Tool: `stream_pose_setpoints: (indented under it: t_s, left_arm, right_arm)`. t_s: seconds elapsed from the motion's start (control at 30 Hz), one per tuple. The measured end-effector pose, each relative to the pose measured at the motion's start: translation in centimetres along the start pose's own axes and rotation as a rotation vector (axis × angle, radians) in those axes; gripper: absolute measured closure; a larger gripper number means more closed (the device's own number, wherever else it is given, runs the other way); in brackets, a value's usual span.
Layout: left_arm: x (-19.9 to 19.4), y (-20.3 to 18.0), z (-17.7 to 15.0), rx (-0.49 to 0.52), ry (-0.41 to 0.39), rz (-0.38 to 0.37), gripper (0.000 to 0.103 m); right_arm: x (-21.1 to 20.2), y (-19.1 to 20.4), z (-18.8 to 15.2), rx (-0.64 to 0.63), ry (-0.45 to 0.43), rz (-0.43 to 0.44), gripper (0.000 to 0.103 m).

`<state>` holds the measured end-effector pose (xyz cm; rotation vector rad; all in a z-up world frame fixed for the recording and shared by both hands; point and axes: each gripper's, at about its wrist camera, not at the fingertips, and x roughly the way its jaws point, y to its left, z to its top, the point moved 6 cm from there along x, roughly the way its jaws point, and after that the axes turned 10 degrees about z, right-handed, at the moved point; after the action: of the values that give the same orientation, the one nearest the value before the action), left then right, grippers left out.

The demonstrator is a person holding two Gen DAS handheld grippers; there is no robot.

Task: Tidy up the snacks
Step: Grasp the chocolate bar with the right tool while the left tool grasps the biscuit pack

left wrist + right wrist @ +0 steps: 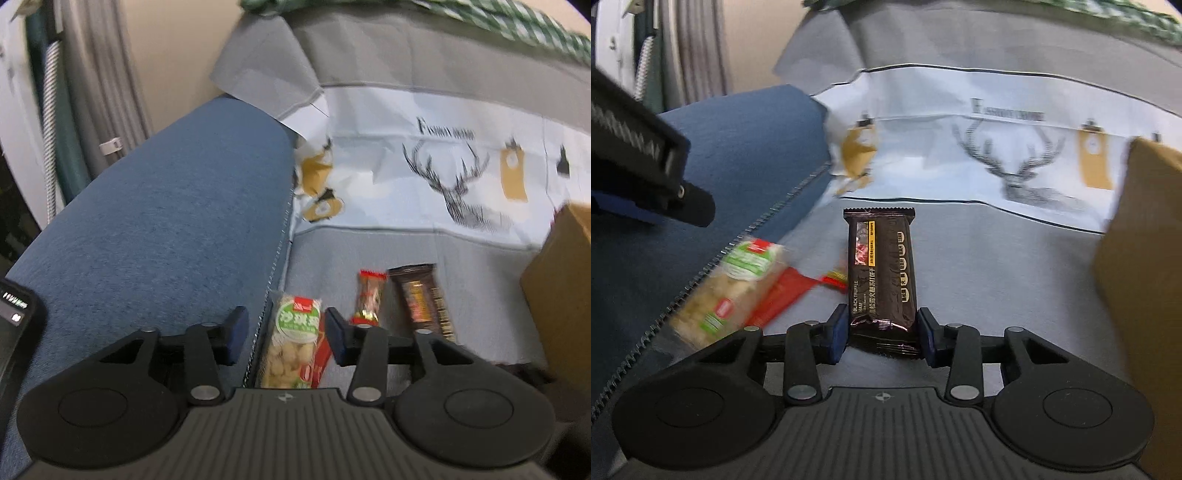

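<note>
Right gripper (882,334) is clamping the near end of a dark brown black-truffle cracker packet (882,273), blue fingers (837,334) pressing both its sides; the packet is lying flat on the grey sofa cover (997,266), pointing away. Left gripper (286,334) is hanging with fingers (236,332) parted, touching nothing, above a clear green-labelled biscuit pack (293,343) resting over a flat red packet (320,354) beside the blue sofa arm (147,229). A small red-ended candy wrapper (369,299) is lying just right. A brown cardboard box (1141,266) is standing far right.
</note>
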<state>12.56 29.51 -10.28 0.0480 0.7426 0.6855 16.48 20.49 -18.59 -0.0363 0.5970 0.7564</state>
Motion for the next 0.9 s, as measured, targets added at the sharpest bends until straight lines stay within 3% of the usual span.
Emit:
stream_pose_setpoints:
  t_s: [0.13, 0.23, 0.43, 0.5, 0.6, 0.77, 0.9]
  left_arm:
    - [0.5, -2.0, -1.0, 0.131, 0.011, 0.031, 0.032]
    - [1.4, -3.2, -1.9, 0.216, 0.033, 0.064, 0.031]
    - [4.0, -5.8, -4.5, 0.457, 0.085, 0.154, 0.032]
    - [4.6, -5.9, -5.3, 0.506, 0.107, 0.188, 0.037]
    - [5.3, -5.3, -5.9, 0.499, 0.157, 0.206, 0.058]
    - [5.0, -4.7, -5.9, 0.456, 0.158, 0.162, 0.06]
    - [2.1, -3.6, -4.5, 0.285, 0.125, 0.036, 0.062]
  right_arm:
    - [-2.5, -1.5, -1.4, 0.012, 0.065, -0.066, 0.062]
    - [-5.4, -2.3, -2.7, 0.021, 0.116, -0.076, 0.062]
    - [-12.4, -1.4, -4.4, -0.044, 0.166, -0.006, 0.062]
    - [-14.3, -0.8, -4.8, -0.047, 0.189, 0.026, 0.062]
    - [-16.9, 0.1, -5.7, -0.061, 0.194, 0.052, 0.062]
    - [-17.2, 1.1, -7.1, -0.075, 0.224, 0.07, 0.062]
    - [-16.4, 0.9, -7.2, -0.096, 0.219, 0.042, 0.062]
